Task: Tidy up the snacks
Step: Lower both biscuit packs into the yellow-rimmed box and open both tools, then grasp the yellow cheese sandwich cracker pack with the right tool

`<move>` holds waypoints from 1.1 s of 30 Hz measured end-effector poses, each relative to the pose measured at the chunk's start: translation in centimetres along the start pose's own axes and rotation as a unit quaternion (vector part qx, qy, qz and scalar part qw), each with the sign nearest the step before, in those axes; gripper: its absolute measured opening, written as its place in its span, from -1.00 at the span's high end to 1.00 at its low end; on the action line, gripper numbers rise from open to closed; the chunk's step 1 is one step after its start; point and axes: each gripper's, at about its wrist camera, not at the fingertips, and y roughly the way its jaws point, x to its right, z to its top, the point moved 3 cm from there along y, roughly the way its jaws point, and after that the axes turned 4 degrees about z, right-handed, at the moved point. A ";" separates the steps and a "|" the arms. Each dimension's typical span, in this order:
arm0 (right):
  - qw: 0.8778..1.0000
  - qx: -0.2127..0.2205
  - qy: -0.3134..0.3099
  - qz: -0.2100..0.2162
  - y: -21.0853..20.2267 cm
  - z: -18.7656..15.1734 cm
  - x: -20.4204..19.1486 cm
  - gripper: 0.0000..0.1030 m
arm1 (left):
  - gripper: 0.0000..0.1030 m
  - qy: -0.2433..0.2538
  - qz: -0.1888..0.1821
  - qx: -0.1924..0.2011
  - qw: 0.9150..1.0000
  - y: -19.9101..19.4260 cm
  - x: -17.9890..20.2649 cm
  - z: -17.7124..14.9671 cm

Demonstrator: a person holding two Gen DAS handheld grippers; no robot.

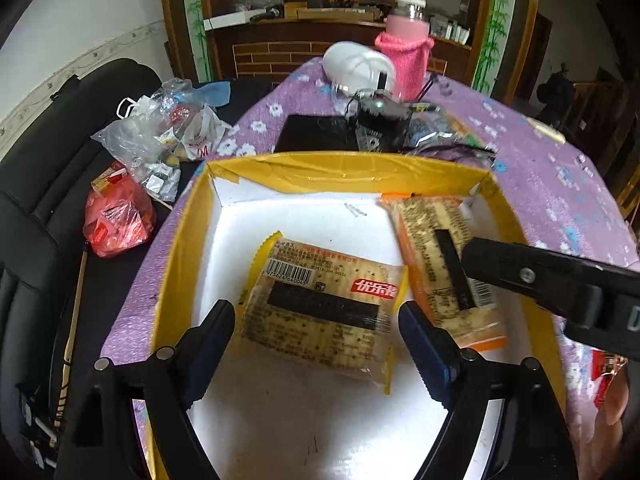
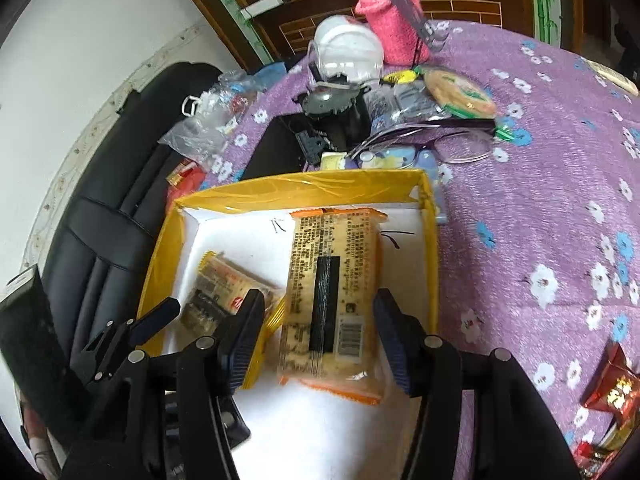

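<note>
- My left gripper hangs over a shallow box with glossy yellow taped walls and a white, matt floor; its jaws stand wide apart, either side of a snack pack and not pressing on it.
- That yellow-edged cracker pack is a flat, crinkly clear wrapper with serrated yellow end seals, a barcode, a red label and a black strip; it lies flat on the box floor near the middle, its long axis running from the far left toward the near right in my left view.
- My right gripper straddles the orange-edged cracker pack; its jaws are part-way apart, with a sliver of gap at each side, so I am not clamped on it.
- This pack is a long, soft rectangle with orange crimped ends and a black strip down its middle; it lies in the right half of the box, its long axis pointing away from me toward the far wall, near end by my jaws.
- The two packs sit just beside each other; a yellow seal corner lies against my right gripper's left pad.
- White floor shows open in the near part and along the far wall; the right wall runs close beside the orange pack.
- The box rests on a surface covered in textured purple cloth with white and blue flowers.
- Beyond the far wall lie spectacles, a round wrapped biscuit and a pink knit-sleeved bottle.
- A red foil packet lies at the near right, well apart from the box.
</note>
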 end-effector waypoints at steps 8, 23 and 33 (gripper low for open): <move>0.998 0.044 0.007 0.037 -6.0 -4.2 0.8 -0.08 | -0.69 0.009 -0.029 0.060 0.998 -6.4 1.9 -1.7; 0.983 0.154 0.101 0.007 -22.9 -17.3 16.5 -0.08 | -0.69 0.081 -0.171 0.078 0.979 -14.6 14.6 -9.5; 0.949 0.211 0.216 -0.088 -28.9 -21.5 28.6 -0.08 | -0.68 0.197 -0.214 0.020 0.957 -13.2 25.5 -15.5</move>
